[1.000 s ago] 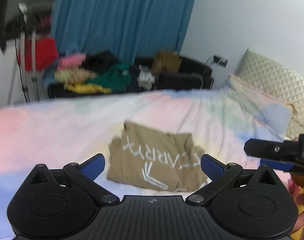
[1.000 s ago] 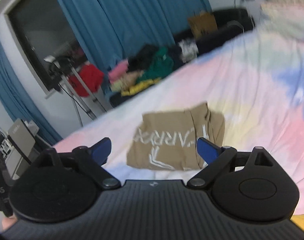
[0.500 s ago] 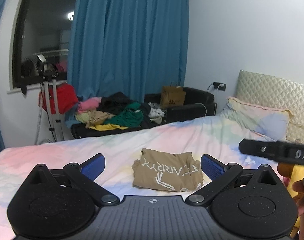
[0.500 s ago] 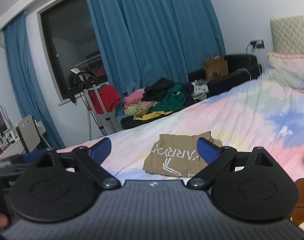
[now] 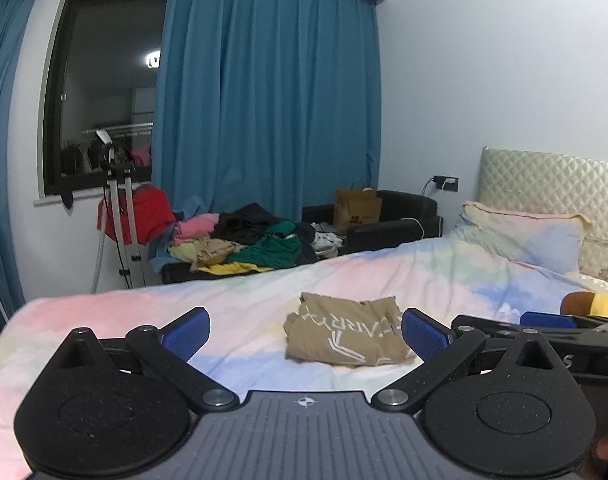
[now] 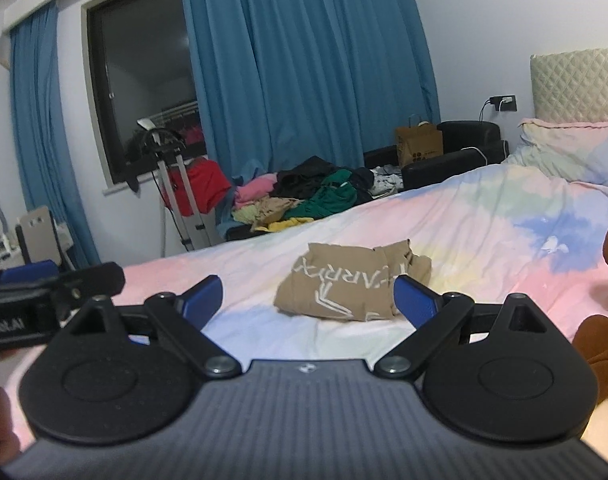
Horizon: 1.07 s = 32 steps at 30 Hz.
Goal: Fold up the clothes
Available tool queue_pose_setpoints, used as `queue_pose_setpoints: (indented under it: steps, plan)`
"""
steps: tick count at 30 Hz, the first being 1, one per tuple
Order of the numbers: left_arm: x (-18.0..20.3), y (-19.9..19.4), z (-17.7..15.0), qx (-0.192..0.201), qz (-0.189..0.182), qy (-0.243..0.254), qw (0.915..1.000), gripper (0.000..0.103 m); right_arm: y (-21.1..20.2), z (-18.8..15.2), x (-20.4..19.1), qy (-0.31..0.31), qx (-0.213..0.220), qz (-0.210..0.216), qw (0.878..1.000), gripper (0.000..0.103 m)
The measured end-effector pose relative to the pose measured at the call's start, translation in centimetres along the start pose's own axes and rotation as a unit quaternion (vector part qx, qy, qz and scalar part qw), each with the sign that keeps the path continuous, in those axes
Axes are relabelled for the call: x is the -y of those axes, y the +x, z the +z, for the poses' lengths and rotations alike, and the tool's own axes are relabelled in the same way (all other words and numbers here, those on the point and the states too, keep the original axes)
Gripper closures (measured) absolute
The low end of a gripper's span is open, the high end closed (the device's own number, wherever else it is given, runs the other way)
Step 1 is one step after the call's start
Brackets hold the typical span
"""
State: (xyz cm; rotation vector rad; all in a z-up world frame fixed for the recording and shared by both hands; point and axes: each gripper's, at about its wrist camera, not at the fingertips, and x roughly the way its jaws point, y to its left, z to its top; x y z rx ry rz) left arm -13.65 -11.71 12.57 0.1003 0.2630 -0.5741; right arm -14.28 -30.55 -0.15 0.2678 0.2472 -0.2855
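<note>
A tan garment with white lettering (image 5: 345, 334) lies folded into a small bundle on the pastel bed sheet (image 5: 232, 312). It also shows in the right wrist view (image 6: 351, 284). My left gripper (image 5: 304, 330) is open and empty, held back from the bundle and above the bed. My right gripper (image 6: 307, 298) is open and empty too, also short of the bundle. The right gripper's body shows at the right edge of the left wrist view (image 5: 543, 332). The left gripper's body shows at the left edge of the right wrist view (image 6: 52, 292).
A heap of mixed clothes (image 5: 244, 244) lies on a dark couch beyond the bed, with a brown paper bag (image 5: 357, 210). A pillow (image 5: 519, 236) and headboard (image 5: 551, 180) are at the right. A brown and yellow item (image 6: 599, 340) lies at the near right. Blue curtains hang behind.
Both grippers have pulled back and tilted up from the folded garment, so it looks smaller and farther. Both have stayed open and empty.
</note>
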Motion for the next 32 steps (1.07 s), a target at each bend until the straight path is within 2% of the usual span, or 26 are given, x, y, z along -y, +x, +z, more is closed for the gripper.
queue_pose_setpoints:
  steps: [11,32]
  plan:
    - [-1.8,0.5,-2.9,-0.005,-0.004,-0.025,0.9997,0.000,1.5,-3.4,-0.3,-0.026,0.015,-0.029,0.999,0.009]
    - [-1.8,2.0,-4.9,-0.025,0.009,-0.015,0.9995,0.000,2.4,-3.9,-0.8,-0.052,0.003,-0.042,0.998,0.009]
